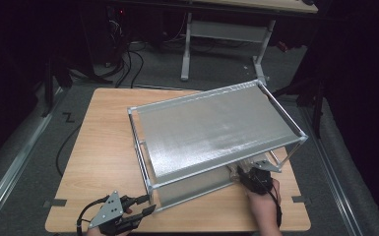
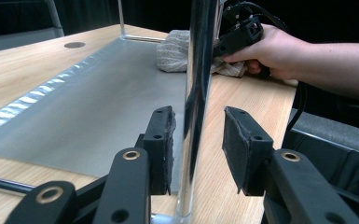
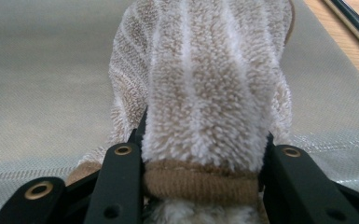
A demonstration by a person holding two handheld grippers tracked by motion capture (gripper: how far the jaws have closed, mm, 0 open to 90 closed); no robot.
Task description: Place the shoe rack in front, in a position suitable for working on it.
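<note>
At table, left edge: left tool [image 1: 145,205] sits at rack's [image 1: 216,128] near-left corner, low over table [image 1: 98,147].
Left tool state: jaws part open, astride post [image 2: 198,107]; one pad looks to brush it, other clear, no clamp.
Left risk: if it shuts off-centre, smooth chrome post could slip out or rack could twist on table; not steadied as is.
Rack: two-tier metal shelf, skewed on table, lower shelf [image 2: 98,107] bare and shiny.
Cloth: beige striped towel [image 3: 205,93] on lower shelf at rack's near-right end.
Right tool [image 1: 248,178]: jaws closed on bunched cloth, hem pinched between pads, hand under top shelf.
Right risk: a hard wipe would likely shove unsteadied rack across table, toward far edge.
Cloth risk: thick wad in a half-wide grip; could pull loose or snag on a rail [image 3: 354,21] during a stroke.
Clearance risk: hand cramped under top shelf; lifting may knock frame.
</note>
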